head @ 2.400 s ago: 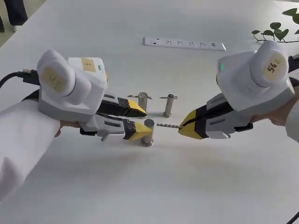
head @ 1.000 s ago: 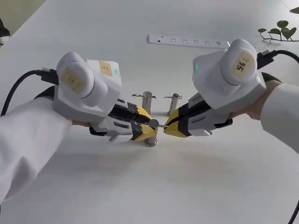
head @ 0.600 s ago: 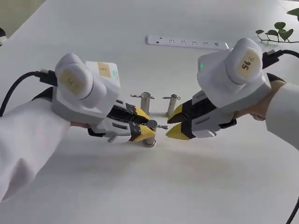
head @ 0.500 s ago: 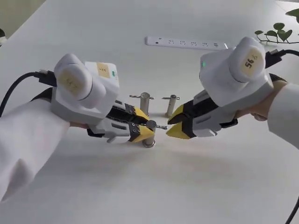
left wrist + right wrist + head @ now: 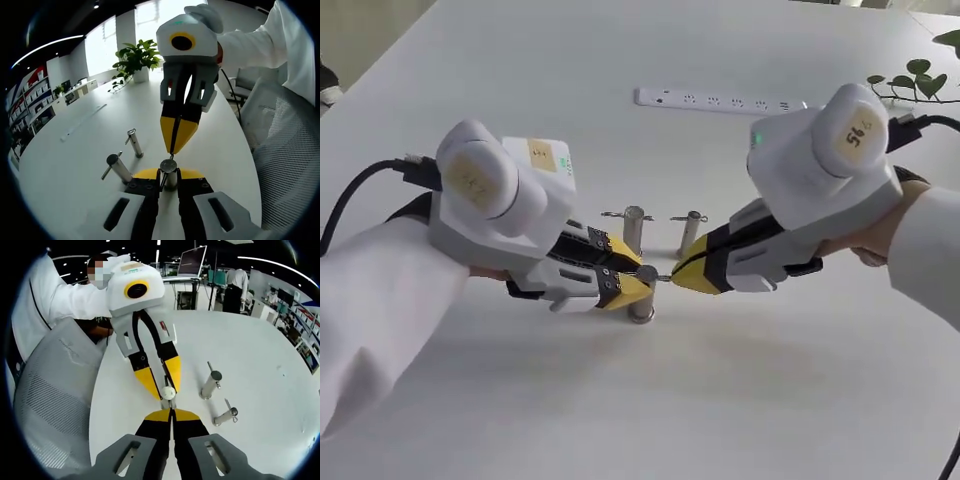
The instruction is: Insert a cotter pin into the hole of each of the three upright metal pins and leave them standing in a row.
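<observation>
My left tongs [image 5: 635,276] come in from the left, with my sleeve behind them. Their jaws are closed on the near metal pin [image 5: 641,308], one yellow tip on each side just under its head. The pin stands upright with its foot on the white table [image 5: 650,400]. In the left gripper view the same pin [image 5: 169,173] sits squeezed between the two black jaws at the bottom.

The cotter pin [image 5: 663,277] pokes out of the right side of that pin's head, so the cross-hole has it at least partly inside. I can't tell how far through it goes.

Behind, farther from me, stand two more pins side by side and apart from each other. The left rear pin [image 5: 634,230] has a second cotter pin [image 5: 617,214] lying through the hole near its top, with both ends showing. The right rear pin [image 5: 691,233] carries a third cotter pin [image 5: 679,217] the same way. In the right gripper view these two pins [image 5: 212,382] [image 5: 227,416] lie to the right of my jaws.

My right tongs [image 5: 675,277] reach in from the right. Their jaws are drawn together to a thin slit and pinch the outer end of the cotter pin, with the tips just beside the near pin's head.

Far back lies a power strip [image 5: 720,100], and a plant [image 5: 910,75] trails in at the right edge.
</observation>
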The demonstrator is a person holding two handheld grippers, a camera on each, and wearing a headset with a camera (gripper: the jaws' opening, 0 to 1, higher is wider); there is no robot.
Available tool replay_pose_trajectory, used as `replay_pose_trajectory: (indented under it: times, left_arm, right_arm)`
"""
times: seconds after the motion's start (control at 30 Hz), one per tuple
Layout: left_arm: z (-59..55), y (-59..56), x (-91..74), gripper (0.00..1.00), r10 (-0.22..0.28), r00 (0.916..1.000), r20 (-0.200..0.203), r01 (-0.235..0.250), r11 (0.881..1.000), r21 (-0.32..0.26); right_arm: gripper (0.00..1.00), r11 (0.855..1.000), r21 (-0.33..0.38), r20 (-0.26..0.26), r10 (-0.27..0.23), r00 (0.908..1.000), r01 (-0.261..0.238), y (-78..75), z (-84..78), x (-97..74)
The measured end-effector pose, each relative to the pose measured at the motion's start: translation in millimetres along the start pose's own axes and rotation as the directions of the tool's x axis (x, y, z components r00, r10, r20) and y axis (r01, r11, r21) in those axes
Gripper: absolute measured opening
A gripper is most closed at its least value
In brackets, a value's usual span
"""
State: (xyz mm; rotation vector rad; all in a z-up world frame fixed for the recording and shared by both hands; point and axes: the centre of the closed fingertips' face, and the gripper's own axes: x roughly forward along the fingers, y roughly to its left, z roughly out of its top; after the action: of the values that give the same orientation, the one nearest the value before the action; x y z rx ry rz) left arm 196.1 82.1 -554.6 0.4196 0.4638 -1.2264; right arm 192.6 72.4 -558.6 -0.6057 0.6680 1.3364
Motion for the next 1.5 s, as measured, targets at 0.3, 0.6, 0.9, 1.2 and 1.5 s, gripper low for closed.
replay_pose_trajectory:
  times: [0.3,0.6,0.9,1.2,1.5]
  left_arm:
    - [-2.1,0.2,-4.9,0.18,0.012,0.9999,0.004,-0.012,0.999,-0.05]
    - [-9.3,-10.5,-28.8,0.5,0.032,0.9917,0.125,-0.001,0.969,-0.246]
    - [-19.0,-17.2,-55.9,0.93,0.118,0.9763,0.181,-0.046,0.931,-0.361]
    - [-29.0,-32.4,-67.5,0.99,0.146,0.9741,0.173,-0.065,0.912,-0.404]
    - [-40.8,-42.3,-70.7,0.99,0.167,0.9757,0.142,-0.091,0.899,-0.429]
  right_arm:
    - [0.15,1.0,0.013,0.024,-0.023,0.9995,0.022,-2.4,1.4,1.0]
    - [0.25,0.995,0.097,0.132,-0.035,0.9907,0.023,1.4,7.3,-0.8]
    - [0.31,0.989,0.145,0.201,-0.041,0.9788,0.012,5.2,16.8,8.5]
    - [0.28,0.987,0.158,0.196,-0.032,0.9801,0.0,5.4,10.7,23.1]
    - [0.21,0.979,0.205,0.2,-0.048,0.9787,0.006,1.3,6.5,33.4]
